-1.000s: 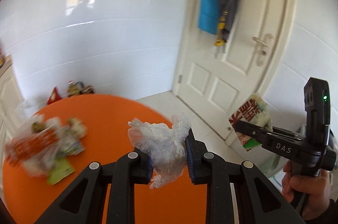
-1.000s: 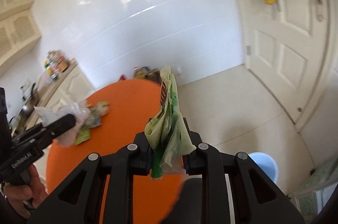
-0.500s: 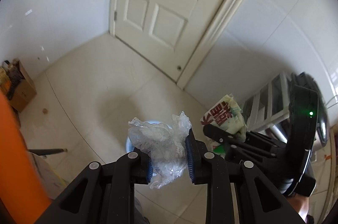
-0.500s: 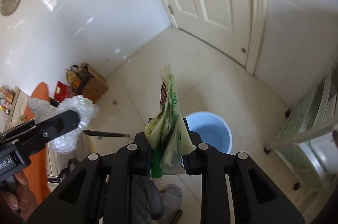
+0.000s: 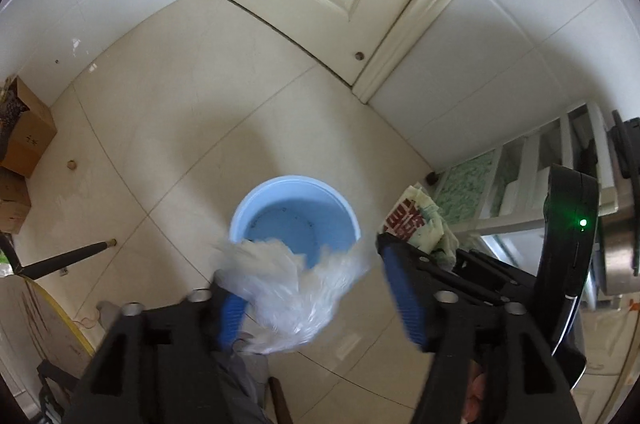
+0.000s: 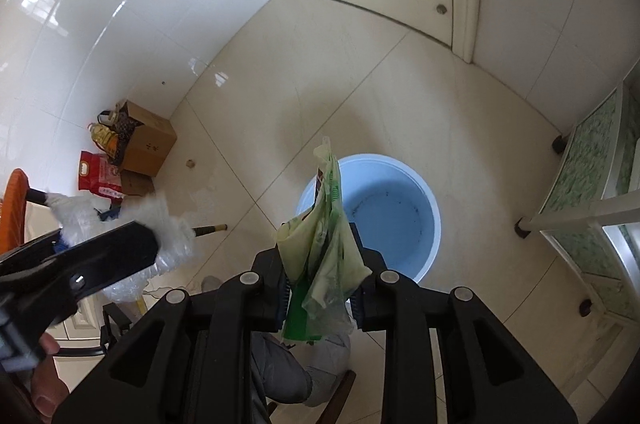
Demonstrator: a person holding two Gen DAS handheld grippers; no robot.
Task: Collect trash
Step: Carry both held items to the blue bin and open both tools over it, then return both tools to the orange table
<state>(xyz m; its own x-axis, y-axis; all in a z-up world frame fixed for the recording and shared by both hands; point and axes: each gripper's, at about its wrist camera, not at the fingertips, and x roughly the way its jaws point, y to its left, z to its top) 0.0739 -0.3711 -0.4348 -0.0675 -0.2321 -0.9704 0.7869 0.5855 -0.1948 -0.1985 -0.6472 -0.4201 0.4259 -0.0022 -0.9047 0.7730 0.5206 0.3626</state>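
Downward, both grippers over the blue bucket.

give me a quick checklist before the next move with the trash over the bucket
1. Bucket below both grippers, mouth open: ok.
2. Left gripper letting go: ok. Its jaws have just been opening; the clear plastic sits loose between them, blurred.
3. Clear plastic lined up with the bucket mouth: cannot tell. In the left wrist view it overlaps the near rim only.
4. Right gripper grip on the green wrapper: ok, pads clamp its lower part.
5. Green wrapper over the bucket mouth: cannot tell. In the right wrist view it overlaps the bucket's left rim.
6. Grippers apart from each other: ok, a gap shows between them.
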